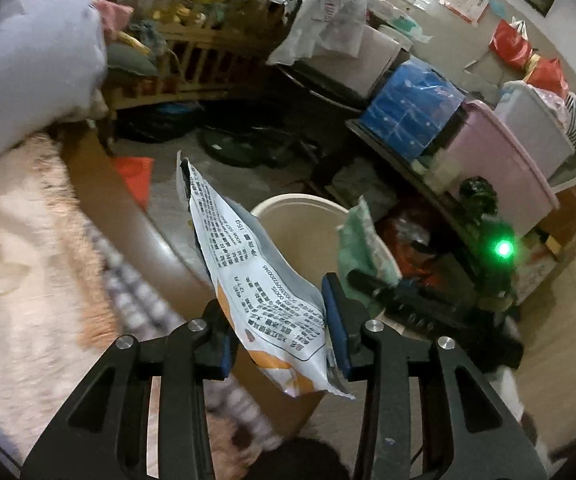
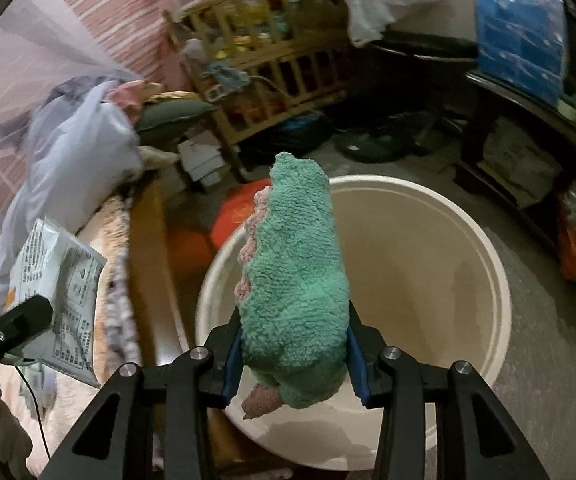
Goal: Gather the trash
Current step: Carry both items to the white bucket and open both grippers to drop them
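Now the left gripper (image 1: 284, 336) pinches a printed snack wrapper (image 1: 248, 264) at the frame's centre, short of the cream bucket (image 1: 288, 204). The right gripper (image 2: 293, 364) squeezes a green fluffy cloth (image 2: 299, 280) above that bucket. Released too early, the light wrapper may land outside.

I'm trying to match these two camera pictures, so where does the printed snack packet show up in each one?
Left wrist: the snack packet stands centre frame, clamped in the left gripper.
Right wrist: it sits at the far left edge, beside the bed.
Shared landmark: the cream bucket, open in both views.
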